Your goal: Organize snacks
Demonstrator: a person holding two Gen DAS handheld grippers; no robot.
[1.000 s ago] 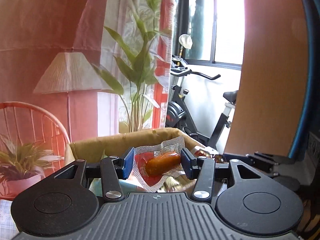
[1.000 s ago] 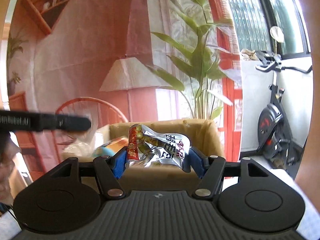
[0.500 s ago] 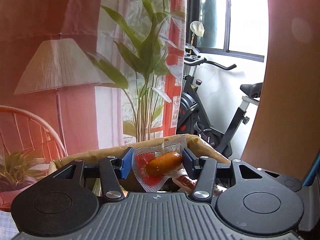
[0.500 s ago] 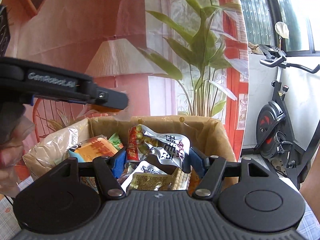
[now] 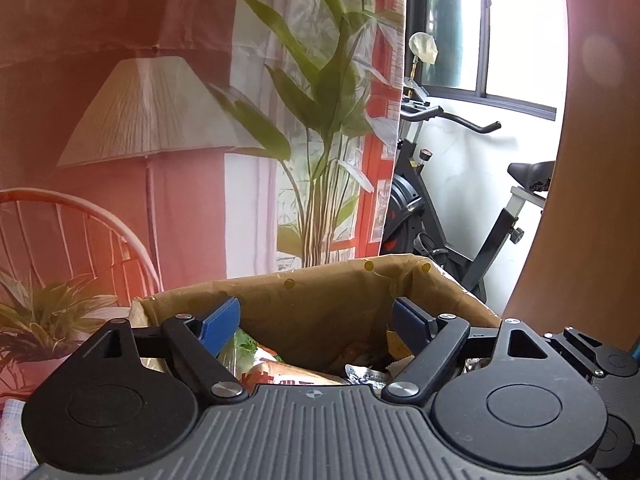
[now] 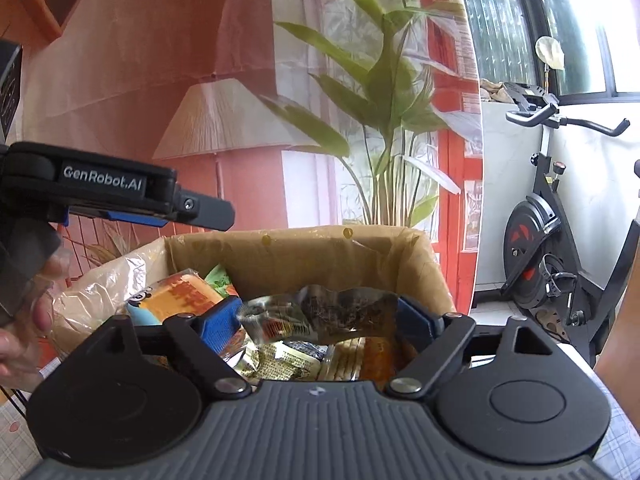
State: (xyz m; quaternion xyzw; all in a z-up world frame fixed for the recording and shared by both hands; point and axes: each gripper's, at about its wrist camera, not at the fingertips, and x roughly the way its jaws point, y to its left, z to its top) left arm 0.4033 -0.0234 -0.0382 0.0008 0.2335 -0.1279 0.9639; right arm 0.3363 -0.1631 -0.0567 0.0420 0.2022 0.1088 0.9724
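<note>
Item: cardboard box (image 6: 304, 256), one, open-topped, lined with clear plastic film, holding mixed snack packets; both grippers hang over it.

Left gripper (image 5: 316, 320): jaws opening, nothing between them; released. Below it, inside the box, an orange printed packet (image 5: 280, 374) and a small white-and-blue packet (image 5: 366, 376) lie loose.

Right gripper (image 6: 320, 316): jaws opening. A crumpled silver foil packet (image 6: 320, 314) sits between the blue pads; it lies near both, and firm pressing cannot be told. Judged as a release into the box.

Contents counted in the right wrist view:
- one silver foil packet, at the jaws
- one orange packet (image 6: 180, 296), rear left
- one green-printed packet (image 6: 218, 278) behind it
- one gold foil packet (image 6: 276, 362), centre bottom
- one yellow-orange packet (image 6: 364, 360), right
- further packets partly hidden; full count not possible.

Handling, judged: packets are light, soft, crinkly, likely slippery on foil faces; contents may crush. Take hold across the flat body or at a sealed edge, with gentle closing. The box looks stiff enough to keep its shape.

A person's hand (image 6: 24, 320) holds the left gripper's handle.
</note>
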